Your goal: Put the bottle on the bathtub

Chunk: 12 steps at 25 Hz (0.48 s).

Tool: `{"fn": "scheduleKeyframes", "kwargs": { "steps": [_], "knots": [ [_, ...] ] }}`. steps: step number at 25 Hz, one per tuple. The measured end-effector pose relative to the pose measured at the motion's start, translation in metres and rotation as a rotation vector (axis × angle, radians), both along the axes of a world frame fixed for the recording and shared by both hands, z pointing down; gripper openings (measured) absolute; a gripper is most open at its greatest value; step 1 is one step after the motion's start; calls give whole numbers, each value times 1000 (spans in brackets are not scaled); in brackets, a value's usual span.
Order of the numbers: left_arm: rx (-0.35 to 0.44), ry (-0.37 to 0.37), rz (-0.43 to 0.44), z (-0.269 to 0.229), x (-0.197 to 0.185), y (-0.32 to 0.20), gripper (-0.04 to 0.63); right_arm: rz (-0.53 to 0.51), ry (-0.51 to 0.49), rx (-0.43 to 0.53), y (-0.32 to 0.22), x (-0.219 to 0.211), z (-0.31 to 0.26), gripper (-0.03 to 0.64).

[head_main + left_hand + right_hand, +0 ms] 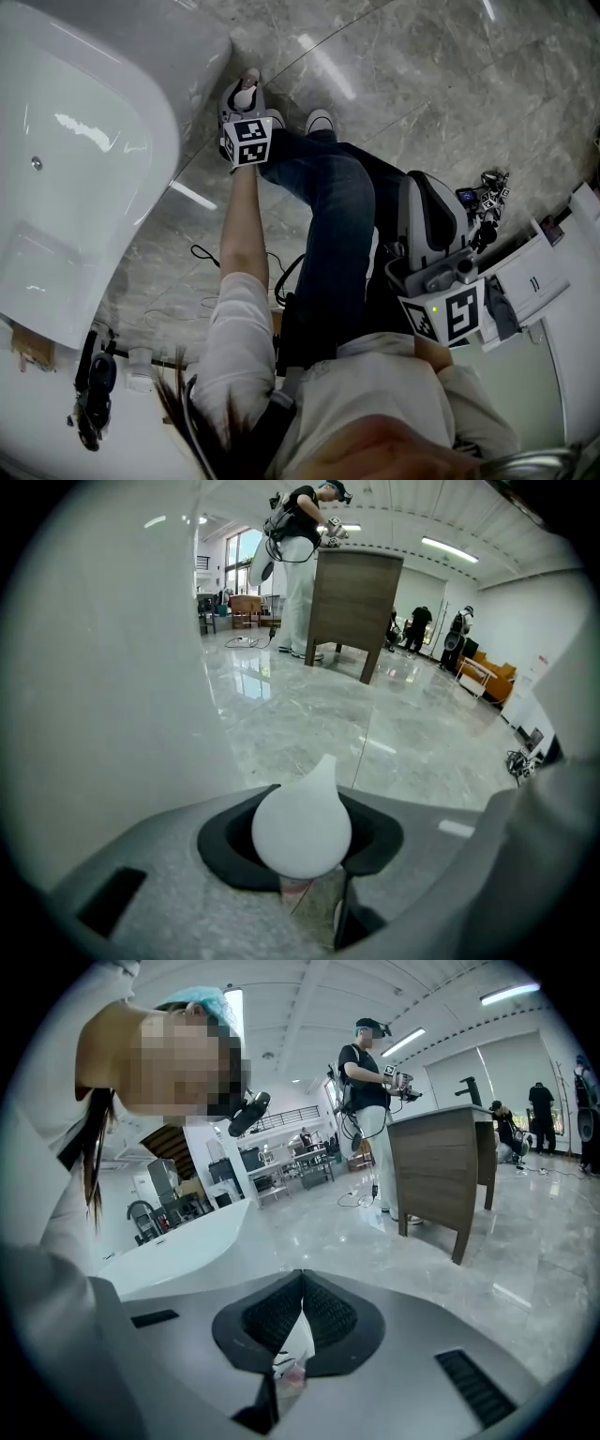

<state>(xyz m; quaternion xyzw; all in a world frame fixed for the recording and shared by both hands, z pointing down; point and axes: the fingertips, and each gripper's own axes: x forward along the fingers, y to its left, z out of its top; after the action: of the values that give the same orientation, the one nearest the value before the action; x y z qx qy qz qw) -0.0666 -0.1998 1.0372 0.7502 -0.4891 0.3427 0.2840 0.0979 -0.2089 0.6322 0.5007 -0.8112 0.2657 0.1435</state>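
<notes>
The white bathtub (84,141) fills the head view's left side, and its outer wall (103,677) takes up the left of the left gripper view. My left gripper (246,101) reaches down beside that wall, low over the floor, shut on a white bottle (246,92). In the left gripper view the bottle (300,817) shows as a rounded teardrop top held between the dark pads (217,844) of the left gripper (300,844). My right gripper (427,192) stays near my lap, jaws together with nothing held, also shut in its own view (300,1283).
Grey marble floor (403,84) lies beyond the tub. Cables (211,258) trail near my legs. White equipment (534,272) sits at the right. A wooden cabinet (352,611) stands ahead with people around it, and the tub (187,1241) appears at the left of the right gripper view.
</notes>
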Motion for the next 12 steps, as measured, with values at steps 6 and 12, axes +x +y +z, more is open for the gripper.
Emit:
{"fn": "scheduleKeyframes", "kwargs": {
  "steps": [6, 12],
  "knots": [
    [0, 1, 26, 1, 3, 1, 123, -1, -1, 2, 1, -5, -2, 12],
    [18, 3, 24, -3, 6, -1, 123, -1, 1, 13, -2, -8, -4, 12]
  ]
}}
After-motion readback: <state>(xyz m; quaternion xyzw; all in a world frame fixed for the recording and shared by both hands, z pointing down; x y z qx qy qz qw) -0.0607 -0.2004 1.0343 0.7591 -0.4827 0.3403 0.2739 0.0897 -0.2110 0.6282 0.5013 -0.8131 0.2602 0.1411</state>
